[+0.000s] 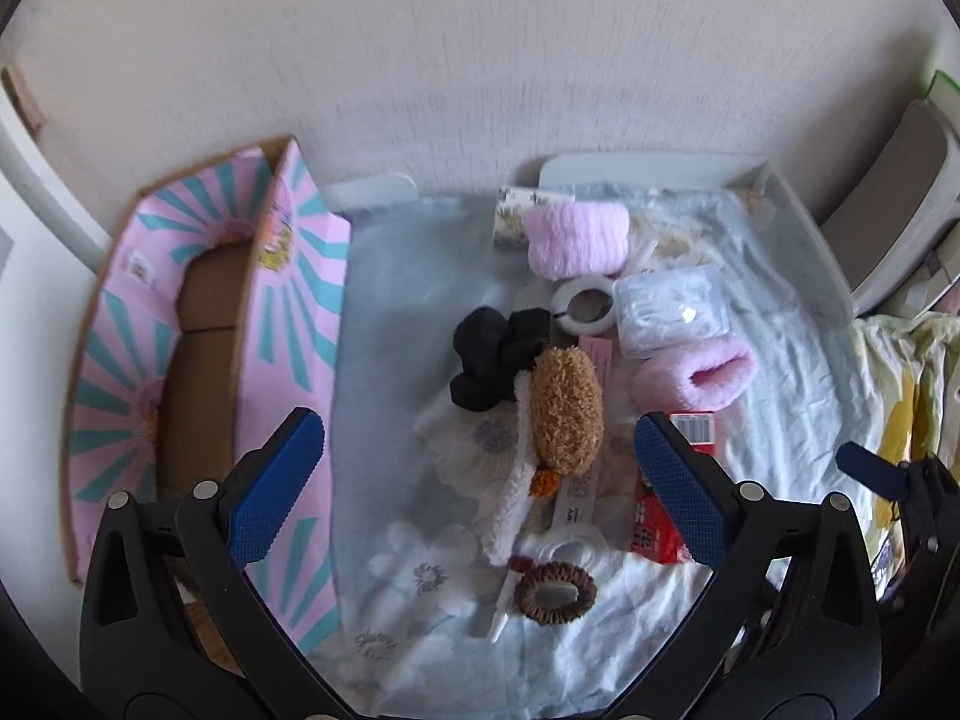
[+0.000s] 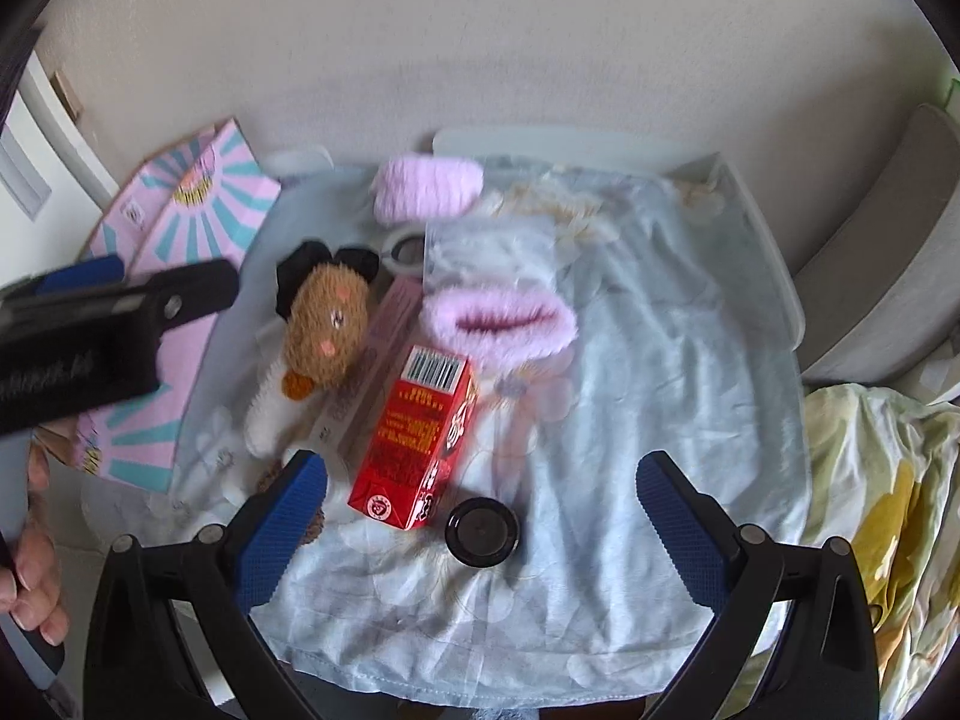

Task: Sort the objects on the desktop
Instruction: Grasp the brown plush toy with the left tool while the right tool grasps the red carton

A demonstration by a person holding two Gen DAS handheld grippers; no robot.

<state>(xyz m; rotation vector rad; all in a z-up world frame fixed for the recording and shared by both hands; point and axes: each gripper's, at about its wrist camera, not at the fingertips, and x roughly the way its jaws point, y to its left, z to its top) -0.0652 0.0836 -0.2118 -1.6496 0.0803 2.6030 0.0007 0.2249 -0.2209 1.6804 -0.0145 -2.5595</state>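
Both spread wide and gripping nothing: left gripper [image 1: 480, 486] hovering with the brown plush mouse [image 1: 567, 414] lying between its jaws and the brown hair tie [image 1: 557, 593] nearer, just inside the right finger; right gripper [image 2: 480, 525] hanging with the red carton [image 2: 417, 444] and black round lid [image 2: 482, 531] sitting between its jaws; pink box [image 1: 198, 360] lying beyond the left jaw.

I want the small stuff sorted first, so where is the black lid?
In the right wrist view the black lid lies flat on the blue cloth, just right of the red carton's near end, between the open right gripper's fingers.
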